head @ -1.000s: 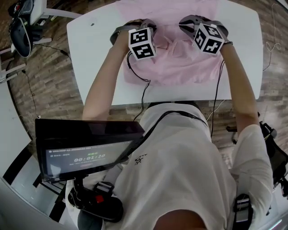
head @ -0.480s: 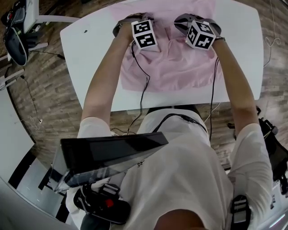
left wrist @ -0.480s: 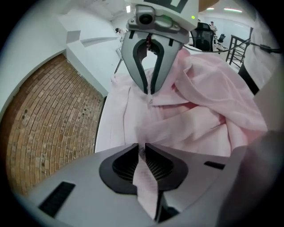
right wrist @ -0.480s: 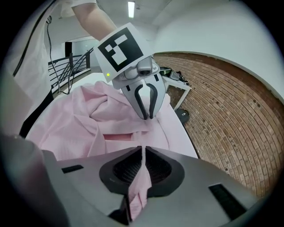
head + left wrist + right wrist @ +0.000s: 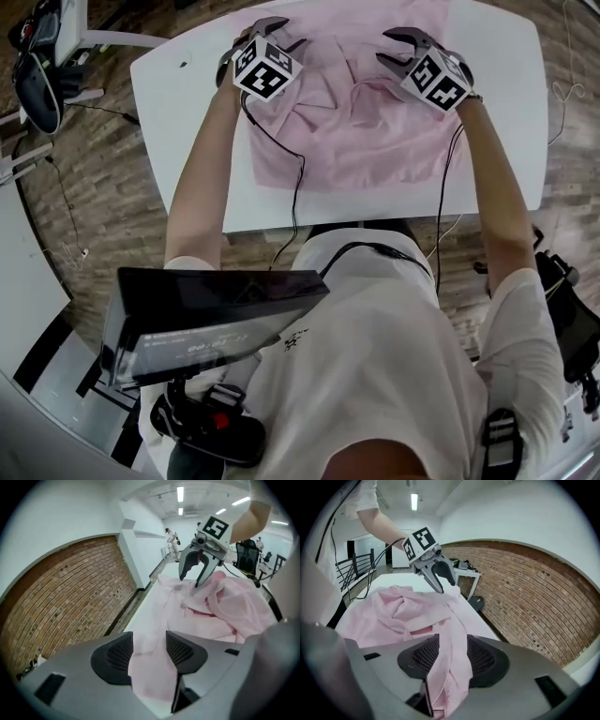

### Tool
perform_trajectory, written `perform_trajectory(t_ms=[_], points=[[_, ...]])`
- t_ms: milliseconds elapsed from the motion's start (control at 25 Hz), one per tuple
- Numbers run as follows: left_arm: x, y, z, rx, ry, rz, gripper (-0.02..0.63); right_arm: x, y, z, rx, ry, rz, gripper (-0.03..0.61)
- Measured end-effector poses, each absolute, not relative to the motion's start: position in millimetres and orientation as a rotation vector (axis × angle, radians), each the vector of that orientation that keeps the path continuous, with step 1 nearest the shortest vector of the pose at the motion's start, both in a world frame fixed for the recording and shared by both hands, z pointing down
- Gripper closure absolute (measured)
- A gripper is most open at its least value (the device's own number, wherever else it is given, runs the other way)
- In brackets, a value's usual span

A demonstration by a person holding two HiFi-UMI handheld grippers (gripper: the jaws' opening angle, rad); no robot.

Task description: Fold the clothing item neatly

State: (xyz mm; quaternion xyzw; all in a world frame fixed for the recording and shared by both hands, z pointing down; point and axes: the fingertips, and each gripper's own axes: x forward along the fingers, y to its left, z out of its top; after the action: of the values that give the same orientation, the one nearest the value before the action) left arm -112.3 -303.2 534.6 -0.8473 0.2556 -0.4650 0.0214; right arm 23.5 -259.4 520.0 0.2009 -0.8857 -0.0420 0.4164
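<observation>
A pale pink garment (image 5: 347, 131) lies on the white table (image 5: 187, 103), rumpled and bunched in its far middle. My left gripper (image 5: 279, 34) is over its far left part, my right gripper (image 5: 390, 51) over its far right part, the two facing each other. In the left gripper view the jaws (image 5: 149, 651) are opening, and a loose strip of pink fabric (image 5: 150, 672) hangs between the pads. In the right gripper view the jaws (image 5: 452, 656) are also opening, with a draped fold of fabric (image 5: 450, 667) between them. Each gripper sees the other across the cloth.
The table's left edge (image 5: 141, 84) and near edge (image 5: 375, 211) lie close to the garment. Black cables (image 5: 300, 178) run from both grippers across the cloth and off the near edge. A dark screen (image 5: 206, 314) hangs at the person's chest. A stand with gear (image 5: 42, 56) is on the floor at left.
Both grippers have moved toward the far side of the table and then apart. Their jaws have opened from shut. The cloth between them is bunched higher.
</observation>
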Motion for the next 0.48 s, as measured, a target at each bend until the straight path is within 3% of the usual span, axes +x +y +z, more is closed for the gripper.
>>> perform_trajectory(t_ms=[480], points=[[-187,-183,514,-2.791,0.903,-1.464,0.411,105,-193,501,0.811,-2.266,0.122,0.413]])
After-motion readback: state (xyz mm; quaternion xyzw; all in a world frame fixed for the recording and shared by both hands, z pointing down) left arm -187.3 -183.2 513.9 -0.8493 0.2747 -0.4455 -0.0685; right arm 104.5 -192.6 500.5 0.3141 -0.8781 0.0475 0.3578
